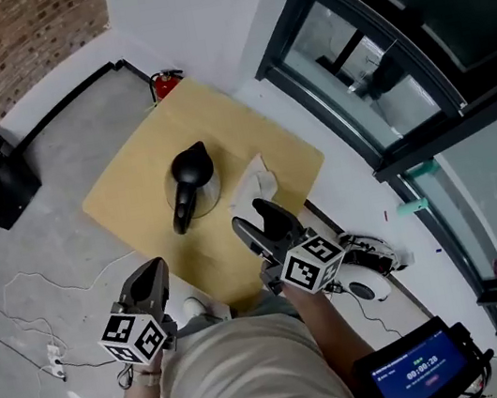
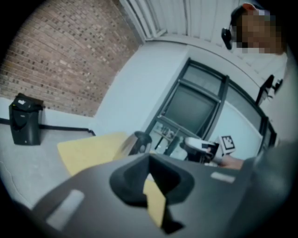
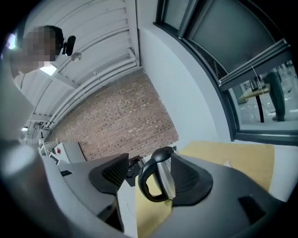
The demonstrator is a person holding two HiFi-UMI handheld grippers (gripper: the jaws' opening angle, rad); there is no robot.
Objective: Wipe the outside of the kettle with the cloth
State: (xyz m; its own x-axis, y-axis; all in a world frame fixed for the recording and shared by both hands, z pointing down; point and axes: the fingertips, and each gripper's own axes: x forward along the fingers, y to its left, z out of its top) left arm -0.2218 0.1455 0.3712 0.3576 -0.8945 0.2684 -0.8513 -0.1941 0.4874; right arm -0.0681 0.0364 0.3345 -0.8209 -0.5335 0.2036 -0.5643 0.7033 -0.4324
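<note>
steel kettle with black lid and handle stands upright on the square yellow tabletop, ahead of both grippers, and we see neither touching it. crumpled white cloth lies beside it, just ahead of our right gripper, whose jaws are released and empty. left gripper: clenched on nothing.

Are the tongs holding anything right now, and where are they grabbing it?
Nothing is held. The left tongs are shut and empty; the right tongs are open and empty. The kettle and cloth sit untouched on the table.
</note>
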